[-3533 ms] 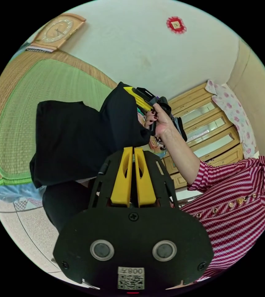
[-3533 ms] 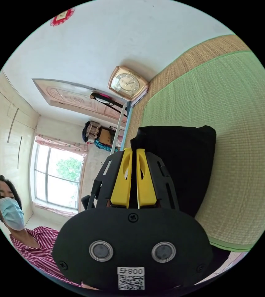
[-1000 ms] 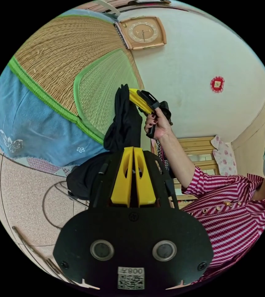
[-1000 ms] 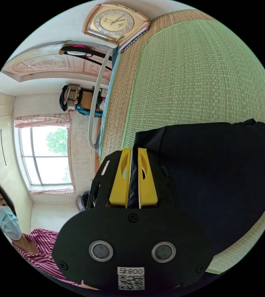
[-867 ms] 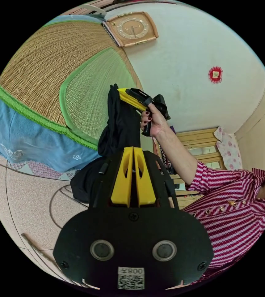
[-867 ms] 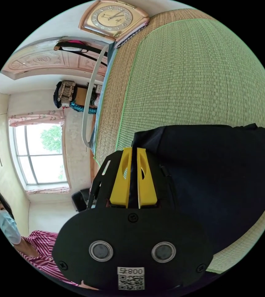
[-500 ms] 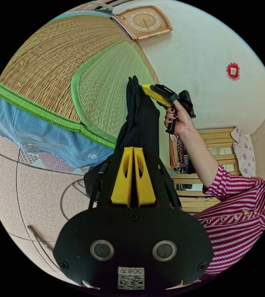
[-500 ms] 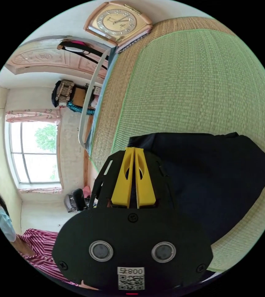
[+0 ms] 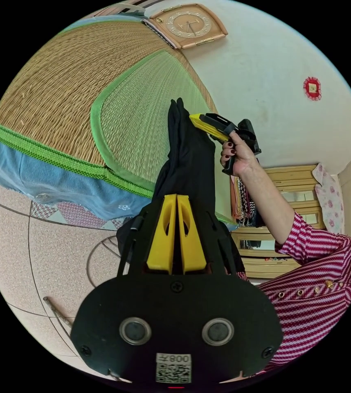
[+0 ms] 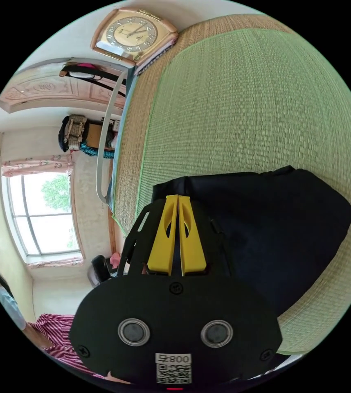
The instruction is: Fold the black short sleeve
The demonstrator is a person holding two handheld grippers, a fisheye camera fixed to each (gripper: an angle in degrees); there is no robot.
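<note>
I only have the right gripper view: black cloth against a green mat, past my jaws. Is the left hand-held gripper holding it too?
Observer: Yes. The left hand-held gripper is shut on the black short sleeve shirt.
Operator: Is the shirt lying on the mat?
Observer: It looks lifted. It stretches as a narrow strip between the left gripper and the right hand-held gripper, in front of the green mat.
Operator: What else is near it?
Observer: A blue sheet along the mat's edge, then speckled floor.

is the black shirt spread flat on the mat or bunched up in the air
Bunched and held up. In the left gripper view the black shirt hangs as a narrow doubled strip between the right gripper and the left gripper, above the green mat.
</note>
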